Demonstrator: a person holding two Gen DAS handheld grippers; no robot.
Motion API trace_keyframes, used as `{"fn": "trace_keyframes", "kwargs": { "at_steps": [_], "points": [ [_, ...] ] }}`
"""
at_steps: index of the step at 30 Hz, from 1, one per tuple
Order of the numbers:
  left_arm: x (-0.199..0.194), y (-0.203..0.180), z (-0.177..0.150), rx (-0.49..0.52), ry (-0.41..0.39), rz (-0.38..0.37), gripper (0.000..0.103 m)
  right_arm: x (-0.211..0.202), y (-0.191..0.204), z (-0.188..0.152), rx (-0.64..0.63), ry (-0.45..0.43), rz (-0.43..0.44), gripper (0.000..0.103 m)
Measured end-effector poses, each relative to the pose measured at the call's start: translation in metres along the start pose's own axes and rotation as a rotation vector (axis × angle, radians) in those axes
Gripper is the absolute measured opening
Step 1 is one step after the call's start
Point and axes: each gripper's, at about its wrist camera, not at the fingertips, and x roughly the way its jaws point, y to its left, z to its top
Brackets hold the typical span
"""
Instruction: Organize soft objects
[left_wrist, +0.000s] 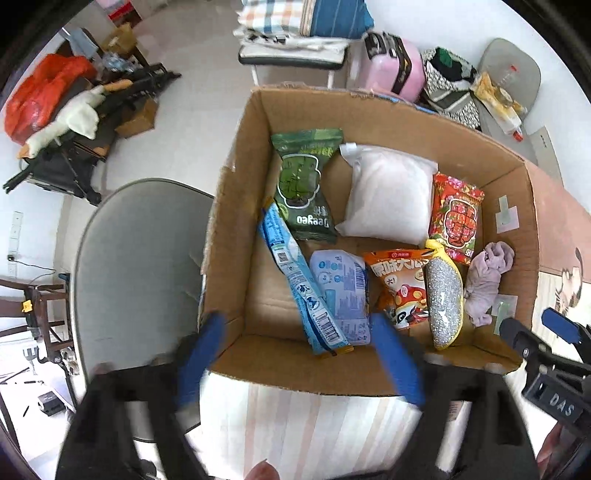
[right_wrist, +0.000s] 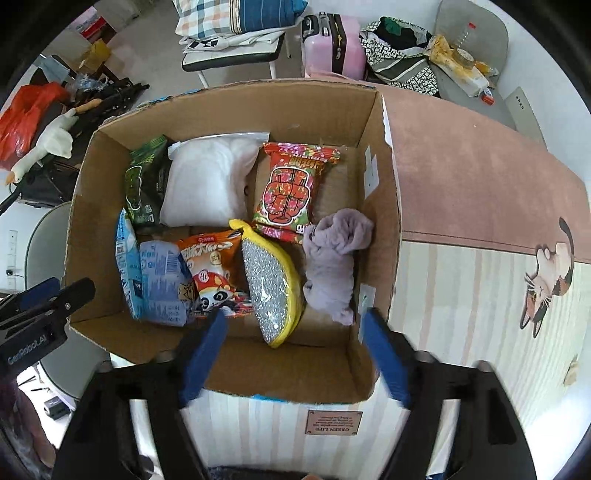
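Observation:
An open cardboard box (left_wrist: 236, 206) (right_wrist: 380, 206) holds several soft things: a green snack bag (left_wrist: 304, 184) (right_wrist: 144, 181), a white pillow pack (left_wrist: 388, 192) (right_wrist: 210, 181), a red snack bag (left_wrist: 456, 218) (right_wrist: 291, 188), two blue packs (left_wrist: 340, 291) (right_wrist: 155, 284), an orange snack bag (left_wrist: 400, 284) (right_wrist: 214, 273), a silver and yellow scrubber (left_wrist: 443, 299) (right_wrist: 271, 291) and a lilac cloth (left_wrist: 485, 277) (right_wrist: 332, 258). My left gripper (left_wrist: 299, 332) is open and empty above the box's near left edge. My right gripper (right_wrist: 293, 328) is open and empty above the near right edge.
The box stands on a table with a striped and pink cat-print cloth (right_wrist: 480, 221). A grey chair (left_wrist: 140, 266) is left of the box. Beyond are a pink suitcase (right_wrist: 332, 48), a chair with folded bedding (left_wrist: 295, 29) and clutter with a goose toy (left_wrist: 66, 122).

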Motion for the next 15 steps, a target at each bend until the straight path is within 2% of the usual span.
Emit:
{"fn": "trace_keyframes", "kwargs": {
  "at_steps": [3, 5, 9, 15],
  "points": [
    [-0.008, -0.004, -0.005, 0.002, -0.041, 0.010, 0.099, -0.004, 0.001, -0.007, 0.003, -0.016, -0.007, 0.092],
    [-0.014, -0.006, -0.007, 0.003, -0.064, 0.014, 0.101, -0.009, 0.001, -0.011, 0.010, -0.034, -0.004, 0.103],
    [-0.021, -0.010, -0.011, 0.008, -0.089, 0.002, 0.101, -0.019, 0.001, -0.016, 0.006, -0.071, -0.046, 0.103],
    [-0.042, -0.013, -0.016, 0.009, -0.130, -0.004, 0.102, -0.038, -0.002, -0.022, 0.010, -0.104, -0.050, 0.103]
  ]
}}
